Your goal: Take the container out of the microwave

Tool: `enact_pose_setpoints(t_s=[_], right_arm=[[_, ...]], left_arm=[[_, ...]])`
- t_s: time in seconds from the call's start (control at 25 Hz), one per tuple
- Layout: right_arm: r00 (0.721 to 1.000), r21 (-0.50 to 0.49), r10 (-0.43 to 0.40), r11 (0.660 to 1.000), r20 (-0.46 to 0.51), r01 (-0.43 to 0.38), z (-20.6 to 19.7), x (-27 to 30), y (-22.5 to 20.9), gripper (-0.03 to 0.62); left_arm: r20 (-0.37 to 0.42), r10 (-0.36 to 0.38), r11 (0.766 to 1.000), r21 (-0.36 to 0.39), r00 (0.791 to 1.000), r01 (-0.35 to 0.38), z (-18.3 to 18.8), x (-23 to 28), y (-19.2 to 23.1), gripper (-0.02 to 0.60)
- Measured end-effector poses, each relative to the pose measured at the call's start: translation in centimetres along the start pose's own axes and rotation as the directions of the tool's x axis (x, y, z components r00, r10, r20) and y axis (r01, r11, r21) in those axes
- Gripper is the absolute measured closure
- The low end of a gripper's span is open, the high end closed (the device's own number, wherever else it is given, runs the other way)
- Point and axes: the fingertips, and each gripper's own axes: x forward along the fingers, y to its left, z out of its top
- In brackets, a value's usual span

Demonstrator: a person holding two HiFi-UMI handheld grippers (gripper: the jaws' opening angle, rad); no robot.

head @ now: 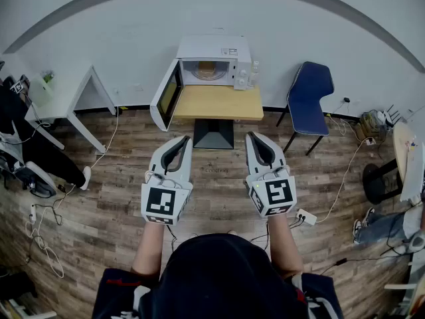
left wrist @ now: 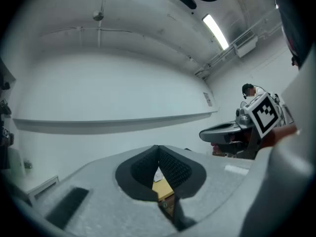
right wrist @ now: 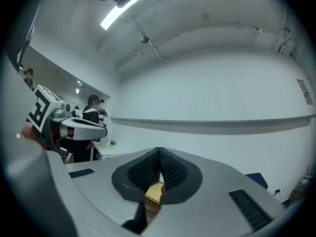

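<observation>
A white microwave (head: 214, 50) stands at the back of a small wooden table (head: 216, 103), its door (head: 166, 98) swung open to the left. Inside the cavity sits a tan container (head: 207, 70), only partly visible. My left gripper (head: 183, 141) (left wrist: 158, 148) and right gripper (head: 255, 138) (right wrist: 159, 150) hover side by side over the floor, well short of the table and pointing level toward it. Both are shut, pads touching, with nothing between them. Through each jaw gap only a sliver of the table top shows.
Clear bottles (head: 246, 77) stand at the microwave's right. A blue chair (head: 309, 93) is right of the table, a white desk (head: 63, 100) left. Cables and a power strip (head: 306, 216) lie on the wooden floor. A person's legs (head: 382, 224) show at far right.
</observation>
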Motion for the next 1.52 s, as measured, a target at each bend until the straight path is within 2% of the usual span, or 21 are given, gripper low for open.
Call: enact_pose_setpoints(t_s=[0.32, 0.48, 0.6, 0.76, 1.08, 1.24, 1.44, 1.52], right_arm=[[1.0, 0.011, 0.013, 1.0, -0.017, -0.013, -1.0, 0.0, -0.4, 0.588], [0.999, 0.012, 0.02, 1.0, -0.044, -0.019, -2.1, -0.4, -1.1, 0.588], [0.998, 0.02, 0.03, 0.999, -0.056, -0.029, -2.9, -0.7, -2.1, 0.588], [0.996, 0.06, 0.056, 0.997, -0.067, -0.052, -3.8, -1.1, -3.9, 0.588], [0.992, 0.079, 0.105, 0.992, -0.064, -0.1, -5.5, -1.0, -7.1, 0.588], [0.989, 0.105, 0.137, 0.986, -0.059, -0.13, -6.2, 0.1, -7.4, 0.588], [0.983, 0.119, 0.166, 0.98, -0.074, -0.157, -7.6, 2.7, -7.1, 0.588], [0.982, 0.109, 0.167, 0.981, -0.087, -0.158, -8.3, 4.2, -7.1, 0.588]], left_arm=[[-0.021, 0.009, 1.0, -0.014, 1.0, -0.009, -0.8, 0.6, -0.4, 0.569], [-0.035, 0.019, 0.998, -0.066, 0.999, -0.021, -1.5, 1.1, -1.1, 0.569], [-0.055, 0.008, 0.996, -0.09, 0.998, -0.013, -2.3, 1.9, -2.2, 0.569], [-0.078, 0.027, 0.994, -0.1, 0.997, -0.035, -3.0, 3.0, -3.5, 0.569], [-0.096, 0.06, 0.99, -0.12, 0.994, -0.071, -3.4, 4.8, -5.7, 0.569], [-0.134, 0.077, 0.99, -0.107, 0.988, -0.092, -4.4, 5.5, -5.6, 0.569], [-0.182, 0.093, 0.995, -0.025, 0.979, -0.099, -6.0, 7.3, -4.3, 0.569], [-0.191, 0.086, 0.995, -0.03, 0.978, -0.093, -6.9, 8.6, -3.2, 0.569]])
